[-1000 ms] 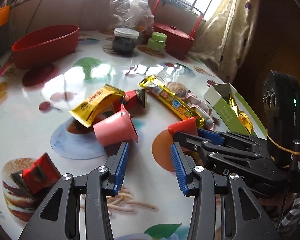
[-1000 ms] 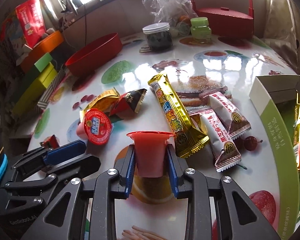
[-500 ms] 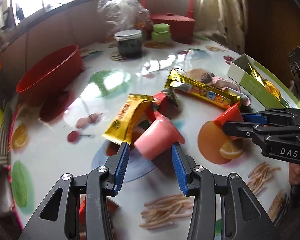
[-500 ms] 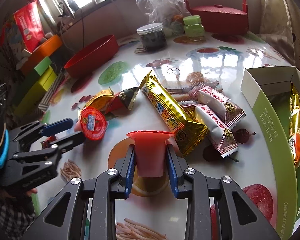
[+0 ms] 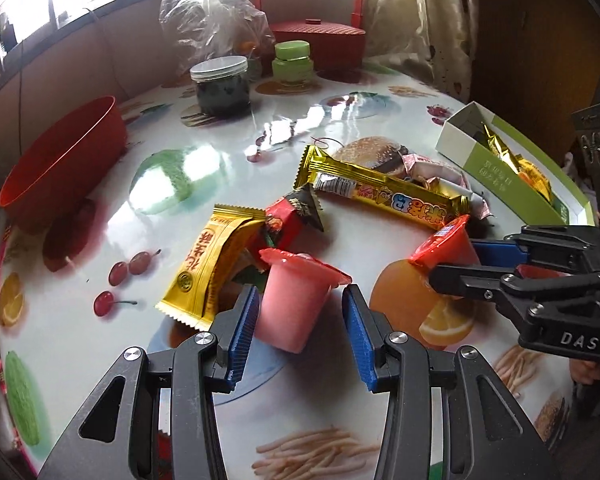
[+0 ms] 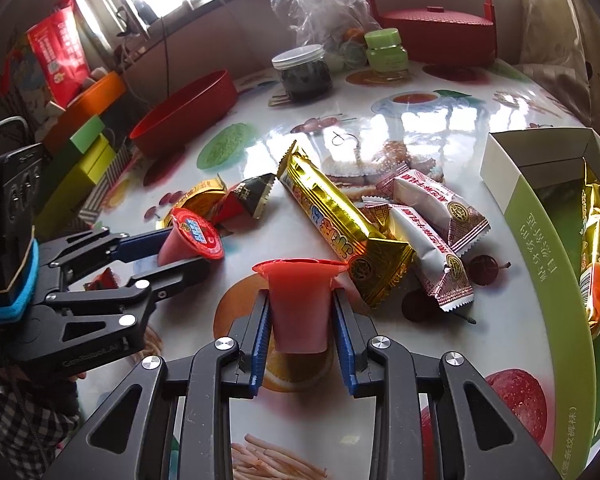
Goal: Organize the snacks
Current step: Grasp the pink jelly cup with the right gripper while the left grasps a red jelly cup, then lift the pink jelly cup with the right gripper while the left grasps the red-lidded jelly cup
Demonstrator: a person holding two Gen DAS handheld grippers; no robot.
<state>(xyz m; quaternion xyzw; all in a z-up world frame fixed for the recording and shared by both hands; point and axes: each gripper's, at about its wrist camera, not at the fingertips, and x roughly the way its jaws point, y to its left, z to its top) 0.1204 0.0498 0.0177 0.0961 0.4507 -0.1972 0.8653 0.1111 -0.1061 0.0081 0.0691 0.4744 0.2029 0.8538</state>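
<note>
My left gripper [image 5: 298, 320] is open with its blue pads on either side of a pink jelly cup [image 5: 296, 300] lying tilted on the table; a gap shows at the right pad. It also shows in the right wrist view [image 6: 192, 240]. My right gripper [image 6: 300, 312] is shut on a red jelly cup [image 6: 299, 300], also seen in the left wrist view [image 5: 446, 246]. Loose snacks lie in the middle: a long gold bar [image 6: 340, 220], a yellow packet [image 5: 212, 264], a red-black packet [image 5: 292, 216], white-pink packets [image 6: 432, 216].
A green-and-white box [image 6: 540, 248] with gold packets stands at the right. A red bowl [image 5: 64, 160], a dark jar [image 5: 220, 88], a green jar [image 5: 292, 60], a plastic bag [image 5: 216, 20] and a red basket [image 5: 320, 44] stand at the back.
My left gripper has moved forward around the pink jelly cup, which now sits between its pads. My right gripper still holds the red cup, little moved.
</note>
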